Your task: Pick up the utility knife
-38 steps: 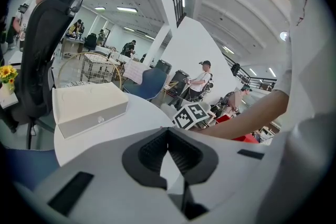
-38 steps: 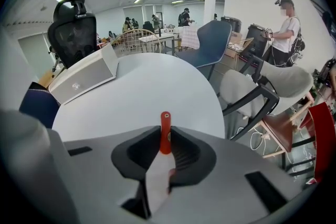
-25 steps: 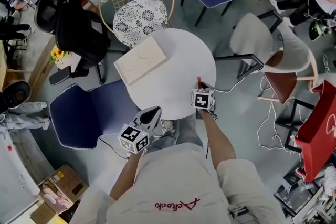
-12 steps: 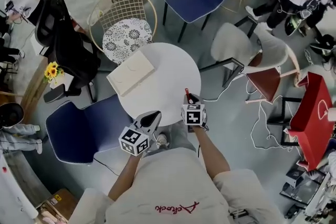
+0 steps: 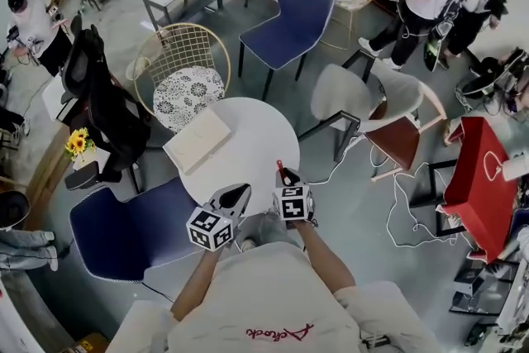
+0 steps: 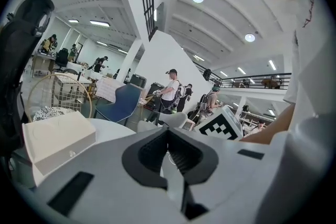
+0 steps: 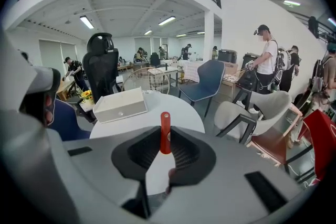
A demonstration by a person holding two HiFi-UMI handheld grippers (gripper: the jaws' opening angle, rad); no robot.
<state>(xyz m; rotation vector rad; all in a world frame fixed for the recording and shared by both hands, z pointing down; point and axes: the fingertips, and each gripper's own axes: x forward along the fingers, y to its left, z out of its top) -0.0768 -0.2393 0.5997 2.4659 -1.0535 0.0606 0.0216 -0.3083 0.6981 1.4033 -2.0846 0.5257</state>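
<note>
Gripping the red knife (image 7: 165,132) in the right tool (image 7: 164,152), long axis straight out past the jaws, clear above the desk (image 7: 185,113); left tool (image 6: 169,147) closed, empty.

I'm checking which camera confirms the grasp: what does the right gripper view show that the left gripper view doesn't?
Only the right gripper view shows the red utility knife, clamped between the right gripper's fingers. Only the left gripper view shows the left gripper, fingers together on nothing, and the right gripper's marker cube. Both show the white box on the round table.
</note>
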